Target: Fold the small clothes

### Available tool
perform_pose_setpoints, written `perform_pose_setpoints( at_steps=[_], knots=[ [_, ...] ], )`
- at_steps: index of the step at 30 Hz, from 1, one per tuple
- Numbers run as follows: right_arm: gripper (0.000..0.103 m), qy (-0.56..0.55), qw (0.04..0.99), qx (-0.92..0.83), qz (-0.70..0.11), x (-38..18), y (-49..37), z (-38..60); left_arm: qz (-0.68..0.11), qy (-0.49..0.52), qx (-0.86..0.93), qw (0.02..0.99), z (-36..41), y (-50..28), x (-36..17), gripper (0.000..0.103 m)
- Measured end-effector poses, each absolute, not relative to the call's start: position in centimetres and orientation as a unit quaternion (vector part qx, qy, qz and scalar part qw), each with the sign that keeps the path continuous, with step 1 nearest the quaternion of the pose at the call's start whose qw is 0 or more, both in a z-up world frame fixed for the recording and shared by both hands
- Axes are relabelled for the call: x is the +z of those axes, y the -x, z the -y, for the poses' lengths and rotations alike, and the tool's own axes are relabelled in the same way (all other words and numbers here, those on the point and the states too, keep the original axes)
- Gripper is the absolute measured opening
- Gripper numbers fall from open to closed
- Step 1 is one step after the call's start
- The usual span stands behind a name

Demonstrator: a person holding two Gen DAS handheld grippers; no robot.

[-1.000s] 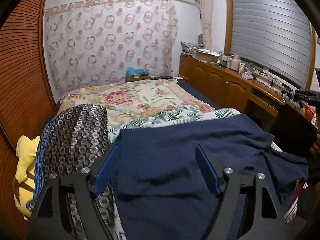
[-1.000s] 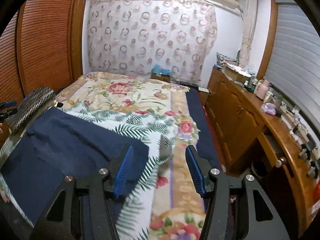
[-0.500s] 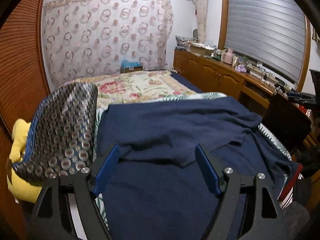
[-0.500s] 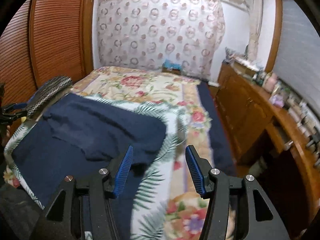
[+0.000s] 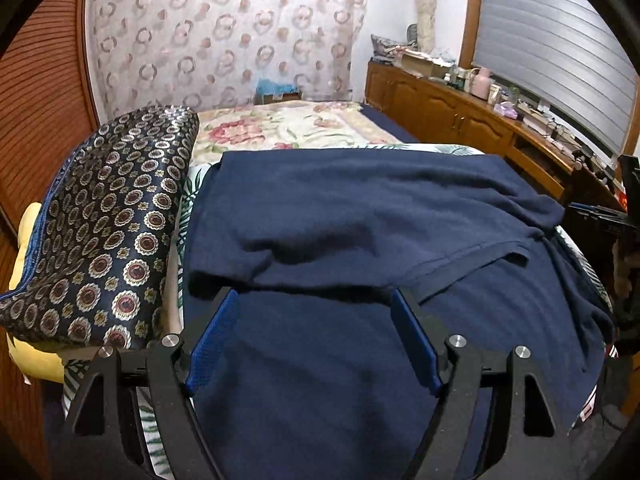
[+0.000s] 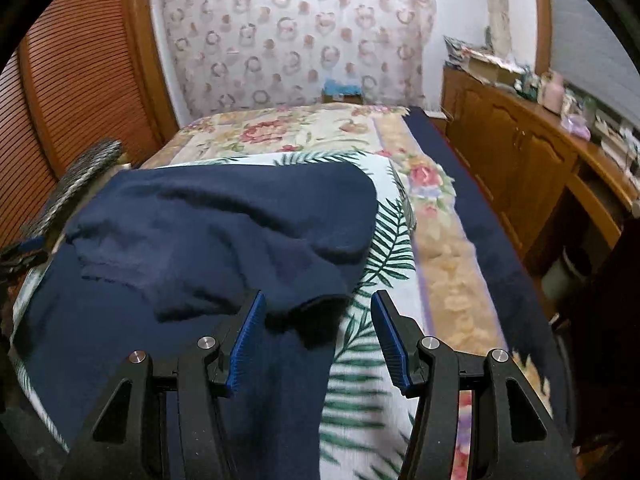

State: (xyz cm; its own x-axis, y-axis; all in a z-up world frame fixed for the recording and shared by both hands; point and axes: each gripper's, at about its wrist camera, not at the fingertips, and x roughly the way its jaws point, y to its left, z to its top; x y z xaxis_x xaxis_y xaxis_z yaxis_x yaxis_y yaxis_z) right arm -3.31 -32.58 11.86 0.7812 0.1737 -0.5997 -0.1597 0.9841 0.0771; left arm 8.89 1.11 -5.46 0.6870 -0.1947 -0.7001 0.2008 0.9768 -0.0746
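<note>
Lying spread across the near end of the bed (image 6: 448,280), the navy garment (image 5: 360,220) rests on a fern-print sheet (image 6: 384,240), its far part folded back over the near part. In the left wrist view the fold's hem runs across just beyond the fingertips, and the garment's left edge sits close beside a patterned cushion (image 5: 108,216), with a yellow item (image 5: 28,236) under and behind that cushion at the bed's left side. In the right wrist view the garment's right edge ends on the sheet, leaving bare sheet and floral bedspread (image 6: 304,132) to its right, then a dark border and a wooden cabinet run (image 6: 520,168) along the wall.

Left claw (image 5: 314,300): released, jaws standing wide, nothing between the pads, positioned above the lower layer of cloth. Right claw (image 6: 318,300): released, jaws moderately apart, with the garment's folded corner (image 6: 304,300) lying in the gap below; contact with the pads cannot be confirmed.
</note>
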Motion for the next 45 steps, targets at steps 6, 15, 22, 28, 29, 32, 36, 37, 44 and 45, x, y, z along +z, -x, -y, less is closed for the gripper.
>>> perform_pose_setpoints(
  at_steps=[6,15,22,28,29,32,36,37,44,45],
  knots=[
    [0.056,-0.033,0.937,0.072,-0.339,10.9,1.0,33.4,-0.396,0.006,-0.109,0.912,-1.1,-10.7,-5.9,0.079],
    [0.043,-0.014,0.933,0.068,-0.352,9.5,-1.3,32.3,-0.424,-0.006,-0.08,0.902,-1.1,-13.1,-7.2,0.066],
    [0.043,-0.01,0.933,0.068,-0.353,8.4,-2.4,31.8,-0.44,-0.003,-0.069,0.895,-1.2,-13.2,-8.9,0.055],
    [0.043,-0.006,0.934,0.066,-0.352,7.3,-3.5,31.0,-0.441,0.007,-0.066,0.895,-1.4,-14.3,-8.8,0.055],
    [0.043,-0.005,0.934,0.066,-0.352,7.2,-3.6,30.9,-0.441,0.008,-0.066,0.895,-1.4,-14.4,-8.7,0.054],
    [0.033,0.006,0.935,0.069,-0.349,7.1,-3.7,30.5,-0.44,0.003,-0.059,0.896,-1.5,-15.0,-8.7,0.034],
    [0.012,0.03,0.94,0.08,-0.331,7.9,-3.5,29.8,-0.436,0.005,-0.061,0.898,-2.0,-15.5,-8.6,0.006],
    [0.01,0.034,0.941,0.083,-0.326,8.2,-3.4,29.7,-0.432,0.003,-0.06,0.9,-2.1,-15.4,-8.5,0.005],
    [0.007,0.027,0.952,0.107,-0.286,10.2,-2.6,30.3,-0.367,-0.006,-0.061,0.928,-2.3,-12.6,-4.4,0.004],
    [0.007,0.025,0.954,0.108,-0.28,10.5,-2.4,30.5,-0.356,-0.004,-0.061,0.933,-2.4,-12.1,-3.5,0.004]
  ],
)
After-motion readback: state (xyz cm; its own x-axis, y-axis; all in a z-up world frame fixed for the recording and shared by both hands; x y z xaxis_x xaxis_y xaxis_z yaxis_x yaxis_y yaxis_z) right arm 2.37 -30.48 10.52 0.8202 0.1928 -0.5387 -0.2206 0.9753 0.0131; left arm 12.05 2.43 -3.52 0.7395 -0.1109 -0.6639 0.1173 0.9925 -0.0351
